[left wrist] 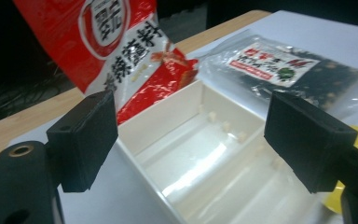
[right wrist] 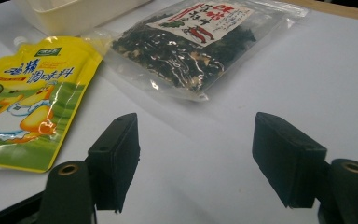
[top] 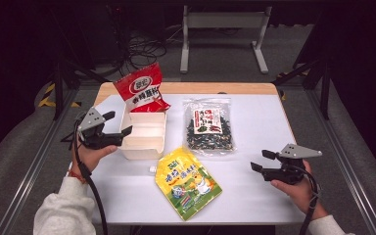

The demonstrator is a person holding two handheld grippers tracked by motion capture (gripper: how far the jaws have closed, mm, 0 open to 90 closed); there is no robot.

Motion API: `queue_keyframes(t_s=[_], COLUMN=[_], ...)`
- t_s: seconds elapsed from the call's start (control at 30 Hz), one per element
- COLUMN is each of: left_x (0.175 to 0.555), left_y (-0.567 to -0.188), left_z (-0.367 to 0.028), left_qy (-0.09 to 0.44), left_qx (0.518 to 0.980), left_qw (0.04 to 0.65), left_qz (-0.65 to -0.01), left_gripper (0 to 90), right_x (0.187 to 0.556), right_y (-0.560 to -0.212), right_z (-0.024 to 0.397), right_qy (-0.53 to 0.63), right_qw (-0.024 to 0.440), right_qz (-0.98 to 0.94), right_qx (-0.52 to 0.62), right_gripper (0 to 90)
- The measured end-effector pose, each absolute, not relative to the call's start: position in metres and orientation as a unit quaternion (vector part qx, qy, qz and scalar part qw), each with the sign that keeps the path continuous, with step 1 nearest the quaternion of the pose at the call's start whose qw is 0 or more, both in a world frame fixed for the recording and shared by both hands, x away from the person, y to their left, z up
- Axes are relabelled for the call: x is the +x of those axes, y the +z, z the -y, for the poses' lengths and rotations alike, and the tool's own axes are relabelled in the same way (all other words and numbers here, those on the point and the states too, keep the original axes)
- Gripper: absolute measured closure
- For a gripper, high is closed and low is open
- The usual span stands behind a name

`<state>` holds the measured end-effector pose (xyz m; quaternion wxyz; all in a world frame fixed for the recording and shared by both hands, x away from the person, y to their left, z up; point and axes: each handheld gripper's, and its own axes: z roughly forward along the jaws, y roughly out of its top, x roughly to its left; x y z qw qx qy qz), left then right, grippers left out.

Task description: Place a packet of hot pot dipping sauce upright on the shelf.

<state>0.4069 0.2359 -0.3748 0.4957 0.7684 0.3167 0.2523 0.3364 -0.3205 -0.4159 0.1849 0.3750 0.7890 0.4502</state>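
The left hand-held gripper (top: pixel 119 123) is hovering at the 9 o'clock side of the white box (top: pixel 144 135), its jaws standing wide apart with nothing between them; in the left gripper view (left wrist: pixel 191 140) they are framing the box's open, bare inside (left wrist: pixel 214 154). The box is sitting on the tabletop (top: pixel 254 122) left of centre, and the red bag (top: pixel 141 88) is leaning upright at its 12 o'clock end, its lower edge resting in or against the box's far rim. In the left gripper view the red bag (left wrist: pixel 107 42) is rising behind the box's far wall. The clear bag (top: pixel 209 126) of dark bits is lying flat at the box's 3 o'clock, just beside it. The yellow pouch (top: pixel 187 181) is lying flat at the box's 5 o'clock, near its front corner, its spout pointing towards the box. The right hand-held gripper (top: pixel 259 161) is hanging over the bare tabletop at the 4 o'clock part of the scene, well apart from the pouch, jaws open and empty, pointing towards 9 o'clock. In the right gripper view (right wrist: pixel 196 161) the jaws are looking across white tabletop at the clear bag (right wrist: pixel 186 46) ahead and the yellow pouch (right wrist: pixel 28 98) at 10 o'clock.
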Motion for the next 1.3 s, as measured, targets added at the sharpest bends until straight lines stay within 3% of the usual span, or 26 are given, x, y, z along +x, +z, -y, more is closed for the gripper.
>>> queue_keyframes(t_s=[0.37, 0.7, 1.13, 1.3], left_x=[0.353, 0.320, 0.294, 0.292], left_y=[-0.392, -0.408, -0.447, -0.448], left_z=[-0.222, -0.211, -0.198, -0.203], left_qy=[0.251, 0.216, 0.175, 0.174], left_qx=[0.792, 0.799, 0.843, 0.842], left_qw=[0.478, 0.484, 0.428, 0.427], left_qz=[-0.285, -0.283, -0.277, -0.280], left_gripper=[14.0, 13.7, 12.8, 12.4], right_x=[0.372, 0.398, 0.420, 0.418], right_y=[-0.409, -0.412, -0.438, -0.442], right_z=[0.317, 0.307, 0.279, 0.275], right_qy=[0.448, 0.444, 0.420, 0.415], right_qw=[0.194, 0.186, 0.127, 0.121], right_qz=[-0.787, -0.790, -0.817, -0.825], right_qx=[0.377, 0.378, 0.375, 0.365], right_gripper=[35.2, 36.7, 33.9, 41.7])
